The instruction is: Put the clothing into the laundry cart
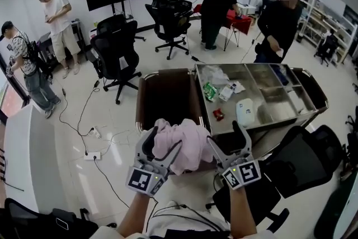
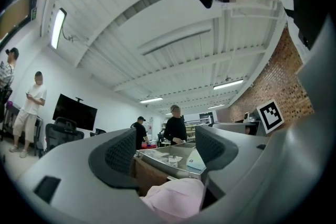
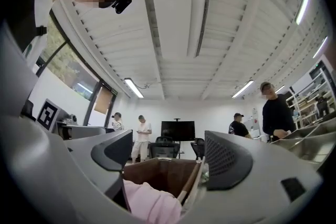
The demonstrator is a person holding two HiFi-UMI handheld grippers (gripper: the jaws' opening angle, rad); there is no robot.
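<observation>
The pink clothing (image 1: 187, 143) is bunched up between the two grippers at the near end of the cart (image 1: 168, 98), a brown bag in a metal frame, and overlaps the bag's near rim; whether it touches the rim cannot be told. The left gripper (image 1: 162, 145) has its jaws spread wide, and in the left gripper view the clothing (image 2: 176, 199) lies low in the throat between them, below the ribbed pads (image 2: 119, 153), not pinched by them. The right gripper (image 1: 228, 143) likewise has its jaws wide apart, and in the right gripper view the clothing (image 3: 149, 202) sits at the lower left, against the base of the left jaw, with the open bag (image 3: 163, 173) straight ahead. Just right of the bag, joined to it, is a steel tray (image 1: 291, 112) holding a few packets (image 1: 210, 91) and a white object (image 1: 244, 112). Black chairs (image 1: 114, 50) and several people (image 1: 218, 5) stand well beyond the cart.
</observation>
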